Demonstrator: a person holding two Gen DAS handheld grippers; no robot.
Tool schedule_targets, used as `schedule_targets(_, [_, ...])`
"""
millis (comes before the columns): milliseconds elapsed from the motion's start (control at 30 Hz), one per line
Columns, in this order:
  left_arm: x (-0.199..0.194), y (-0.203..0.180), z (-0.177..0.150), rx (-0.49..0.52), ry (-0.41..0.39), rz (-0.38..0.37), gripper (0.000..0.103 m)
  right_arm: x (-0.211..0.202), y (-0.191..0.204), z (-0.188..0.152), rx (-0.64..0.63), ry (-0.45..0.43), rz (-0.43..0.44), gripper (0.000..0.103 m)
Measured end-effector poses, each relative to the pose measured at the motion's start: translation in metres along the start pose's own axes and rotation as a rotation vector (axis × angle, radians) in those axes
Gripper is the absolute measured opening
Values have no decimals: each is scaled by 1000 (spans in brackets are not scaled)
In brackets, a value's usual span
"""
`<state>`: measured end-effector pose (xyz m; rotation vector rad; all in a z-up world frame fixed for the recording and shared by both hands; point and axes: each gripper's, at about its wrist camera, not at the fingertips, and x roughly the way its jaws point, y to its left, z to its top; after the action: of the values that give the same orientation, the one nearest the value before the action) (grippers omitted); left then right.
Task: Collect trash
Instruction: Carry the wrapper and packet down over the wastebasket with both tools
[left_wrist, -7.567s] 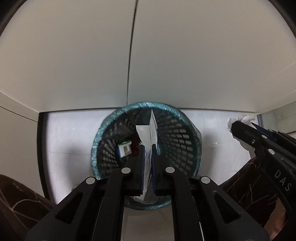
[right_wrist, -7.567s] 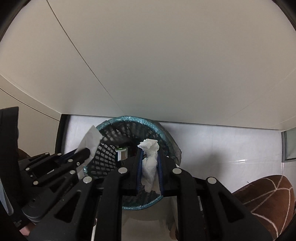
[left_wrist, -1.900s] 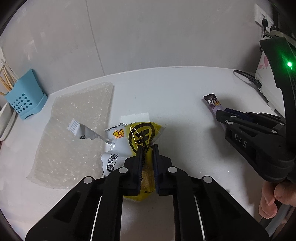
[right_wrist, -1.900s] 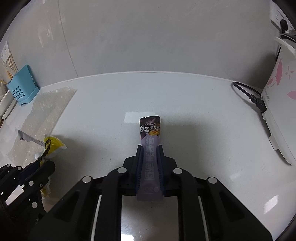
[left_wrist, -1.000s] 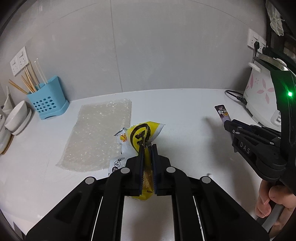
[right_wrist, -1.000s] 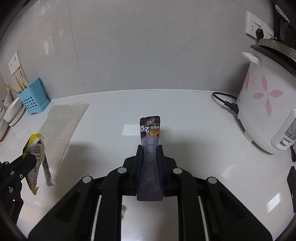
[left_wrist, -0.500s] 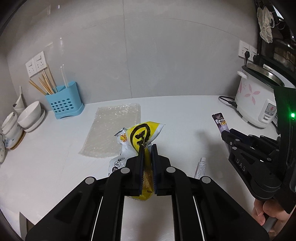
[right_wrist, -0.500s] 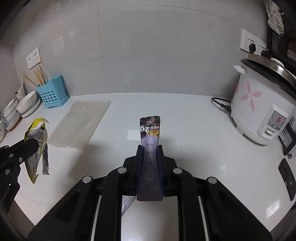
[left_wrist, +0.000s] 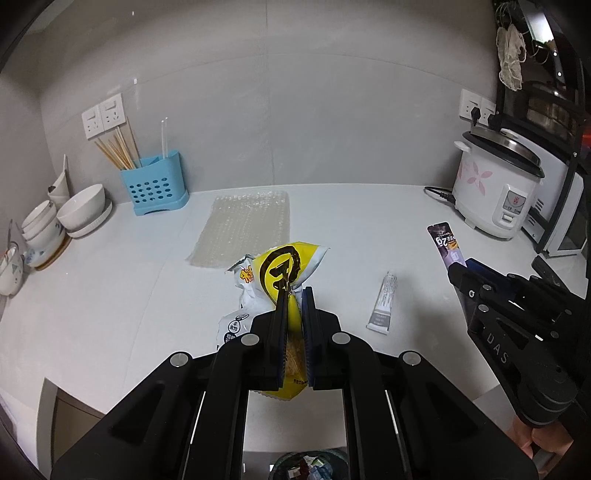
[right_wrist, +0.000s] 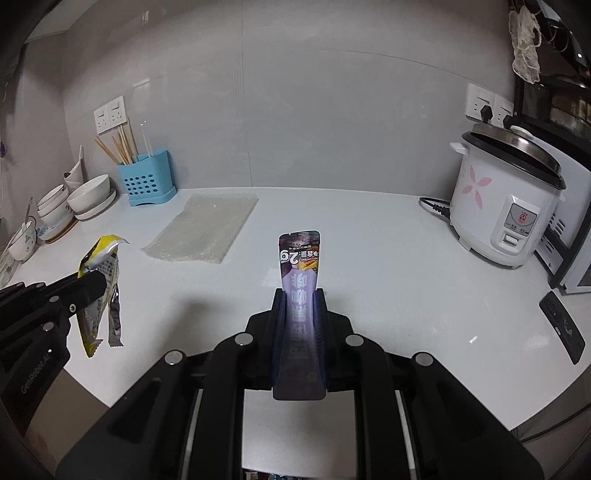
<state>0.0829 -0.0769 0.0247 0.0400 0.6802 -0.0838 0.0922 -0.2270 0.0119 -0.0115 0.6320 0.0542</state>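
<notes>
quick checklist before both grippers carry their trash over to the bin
1. Left gripper shut on yellow snack wrapper: ok.
2. Right gripper shut on purple sachet: ok.
3. Both pieces lifted off the counter: ok.
4. Bin location: only a sliver of the trash basket shows low in the left wrist view; cannot tell clearance.
5. Counter cleared: not ok, small white tube and bubble wrap sheet remain.

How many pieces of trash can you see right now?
5, possibly more hidden. A yellow snack bag and a white wrapper in the left gripper, a purple sachet in the right gripper, a small tube and bubble wrap on the counter.
</notes>
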Motion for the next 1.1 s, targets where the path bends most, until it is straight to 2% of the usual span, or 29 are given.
schedule_targets(400, [-44,13,-76,-27,-2,-16,7,-56,19,-74,0,-33,51,14])
schedule_targets(733, [-80,11,-153,-30,-27,-37,7,-86,30,-151,-3,-29,98,14])
schedule_targets(967, [-90,9,-210,-19,-9,-37,7,-100,39,-205,8,-13,134,14])
schedule_targets(1100, [-82,10,-240,-21,25,-34,7,-96,43,-235,15,18,153,14])
